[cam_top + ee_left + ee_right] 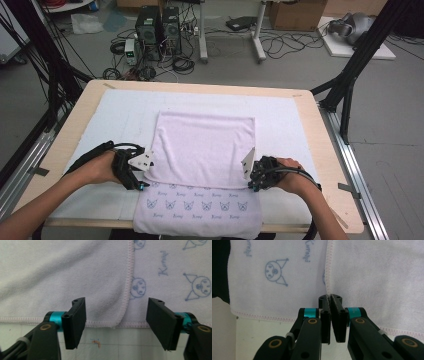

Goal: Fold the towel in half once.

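towel [202,150] lies flat mid-table on the white mat [120,112], far part already folded over the printed near part. your right gripper [329,298] has pinched shut on the folded layer's corner edge. your left gripper [116,312] stands wide around its corner, not gripping yet. next fold not started.

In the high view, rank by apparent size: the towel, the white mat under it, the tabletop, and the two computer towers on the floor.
1. Tabletop
2. White mat
3. Towel
4. Computer towers, which look alike; they stand farther from the camera, so their true size is unsure.
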`<action>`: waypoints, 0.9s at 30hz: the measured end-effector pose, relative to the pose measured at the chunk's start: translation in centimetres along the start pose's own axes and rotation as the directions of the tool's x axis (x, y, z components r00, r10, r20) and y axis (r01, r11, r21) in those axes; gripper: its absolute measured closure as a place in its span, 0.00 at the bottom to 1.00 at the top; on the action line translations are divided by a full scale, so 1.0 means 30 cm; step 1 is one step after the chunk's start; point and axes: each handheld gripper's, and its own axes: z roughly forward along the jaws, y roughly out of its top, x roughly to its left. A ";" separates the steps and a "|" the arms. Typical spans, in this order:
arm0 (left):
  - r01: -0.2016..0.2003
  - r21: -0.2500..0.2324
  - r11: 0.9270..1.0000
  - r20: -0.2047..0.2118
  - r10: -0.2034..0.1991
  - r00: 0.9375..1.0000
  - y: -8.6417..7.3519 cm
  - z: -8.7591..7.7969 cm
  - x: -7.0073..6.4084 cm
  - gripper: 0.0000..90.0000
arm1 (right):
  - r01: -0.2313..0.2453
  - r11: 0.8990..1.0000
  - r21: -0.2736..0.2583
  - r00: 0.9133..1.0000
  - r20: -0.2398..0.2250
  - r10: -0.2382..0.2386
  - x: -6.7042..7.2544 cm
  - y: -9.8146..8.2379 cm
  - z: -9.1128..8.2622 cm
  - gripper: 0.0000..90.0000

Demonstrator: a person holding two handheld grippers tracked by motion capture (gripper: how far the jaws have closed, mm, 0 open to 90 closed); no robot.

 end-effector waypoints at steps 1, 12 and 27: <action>-0.003 0.003 1.000 -0.005 0.003 1.000 0.005 0.000 0.000 0.41 | -0.005 1.000 -0.001 1.000 -0.004 0.005 0.000 0.000 -0.001 0.96; -0.011 0.124 0.992 0.028 0.007 1.000 0.058 0.026 0.000 0.65 | -0.001 1.000 -0.010 1.000 -0.008 0.001 -0.004 -0.002 -0.002 0.96; 0.045 0.131 0.990 0.036 -0.050 0.998 0.063 0.002 0.014 0.96 | -0.011 0.998 -0.059 1.000 -0.017 0.010 -0.016 -0.017 -0.025 0.97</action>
